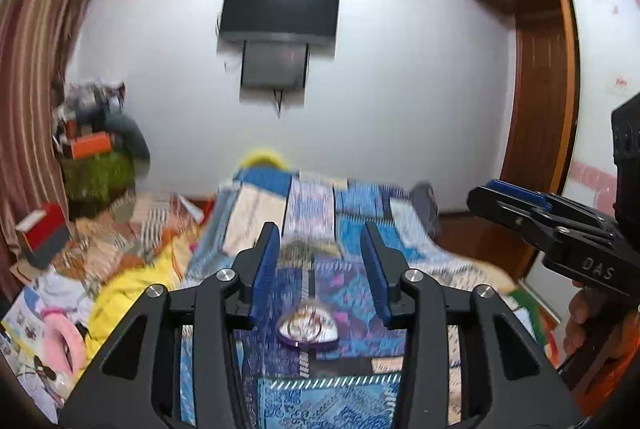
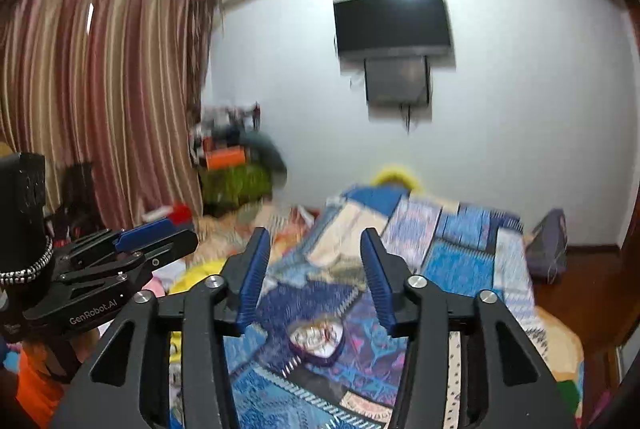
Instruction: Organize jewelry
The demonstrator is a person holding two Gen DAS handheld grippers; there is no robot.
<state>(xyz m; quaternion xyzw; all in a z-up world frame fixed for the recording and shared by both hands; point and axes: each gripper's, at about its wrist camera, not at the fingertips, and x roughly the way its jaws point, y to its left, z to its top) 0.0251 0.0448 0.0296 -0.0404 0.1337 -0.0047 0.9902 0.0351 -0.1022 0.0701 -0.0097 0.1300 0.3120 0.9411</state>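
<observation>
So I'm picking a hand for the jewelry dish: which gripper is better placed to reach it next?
Left, narrowly. The purple-rimmed heart-shaped dish lies centred between the left gripper's open jaws; for the right gripper it sits slightly left of centre. Both hover above the patchwork bedspread.

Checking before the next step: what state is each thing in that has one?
Left gripper: jaws open, nothing between them.
Right gripper: jaws open, empty.
Heart-shaped jewelry box: on the bedspread, jewelry visible inside.
Wall television: screen dark.
Curtains: drawn.
</observation>
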